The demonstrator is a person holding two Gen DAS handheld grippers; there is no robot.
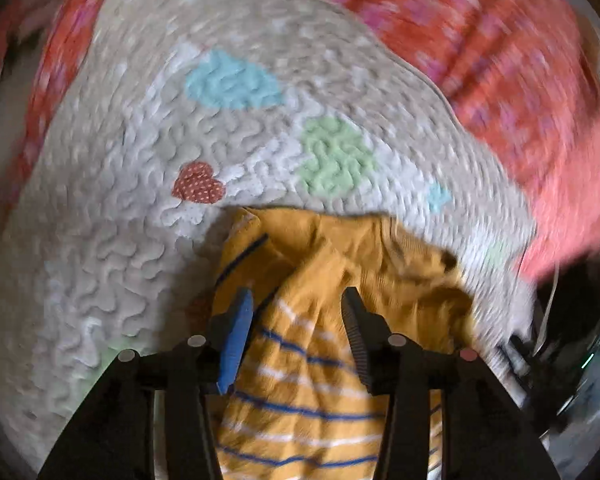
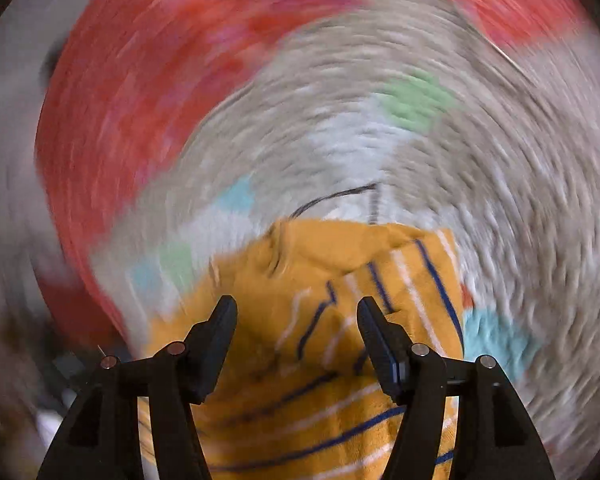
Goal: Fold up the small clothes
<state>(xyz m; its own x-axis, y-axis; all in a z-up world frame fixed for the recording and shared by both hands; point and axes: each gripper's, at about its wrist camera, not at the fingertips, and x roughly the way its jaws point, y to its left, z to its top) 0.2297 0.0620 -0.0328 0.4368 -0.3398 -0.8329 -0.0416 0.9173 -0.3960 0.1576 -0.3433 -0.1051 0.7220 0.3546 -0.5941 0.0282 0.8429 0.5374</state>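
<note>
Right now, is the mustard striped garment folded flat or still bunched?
Bunched. The mustard striped garment lies crumpled on the quilted blanket, with creases and overlapping layers, striped part twisted against plain part. No neat fold edges show.

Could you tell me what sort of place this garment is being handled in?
Probably a bed or similar soft surface in a home. The mustard striped garment lies on a grey quilted blanket with pastel patches and a red heart, over a red patterned cover. Both views are motion-blurred, so nothing further is sure.

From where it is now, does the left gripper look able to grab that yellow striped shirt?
Probably yes. The left gripper has its jaws open, with the crumpled yellow striped shirt showing right between and beyond them on the quilt. Nothing lies between them.
</note>
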